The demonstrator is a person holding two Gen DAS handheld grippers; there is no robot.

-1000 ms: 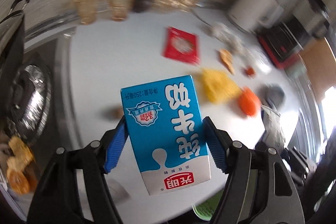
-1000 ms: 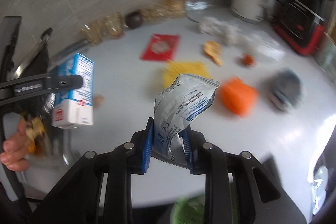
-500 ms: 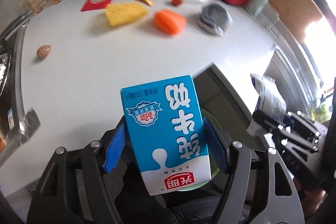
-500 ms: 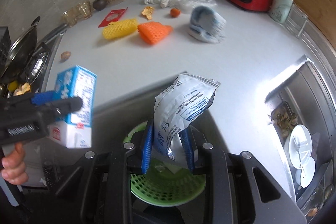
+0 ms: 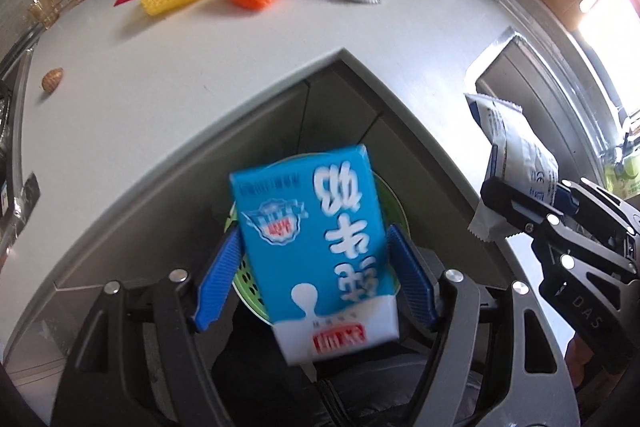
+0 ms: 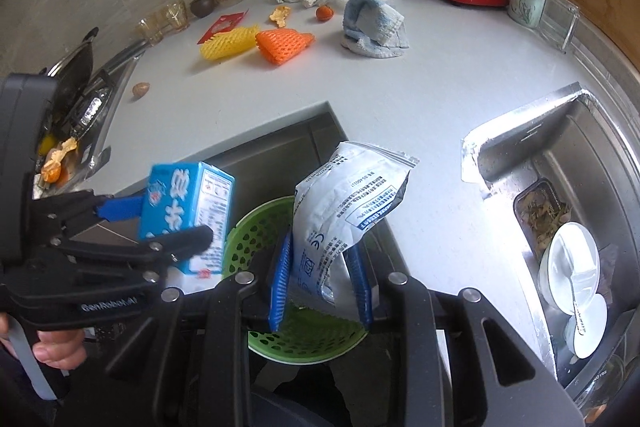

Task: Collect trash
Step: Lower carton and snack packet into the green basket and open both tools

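A blue and white milk carton (image 5: 312,247) stands blurred between the blue pads of my left gripper (image 5: 315,233), whose jaws are opening and no longer press on it. It hangs over the left rim of a green perforated basket (image 6: 256,227) that sits below the counter's edge. In the right wrist view the carton (image 6: 188,211) and the left gripper (image 6: 160,227) appear at the left. My right gripper (image 6: 320,247) is shut on a crumpled white pouch (image 6: 348,199) above the same basket. The left wrist view shows that pouch (image 5: 516,147) and right gripper (image 5: 524,193) at the right.
On the white counter (image 6: 400,99) lie a yellow foam net (image 6: 230,43), an orange foam net (image 6: 284,45), a blue cloth (image 6: 374,27), a red packet (image 6: 224,23) and a nut (image 6: 141,91). A steel sink (image 6: 532,147) with dishes is at the right.
Both grippers have swung from over the counter to above the green basket. The carton, sharp and gripped before, now looks blurred between the left jaws. The pouch stays clamped.
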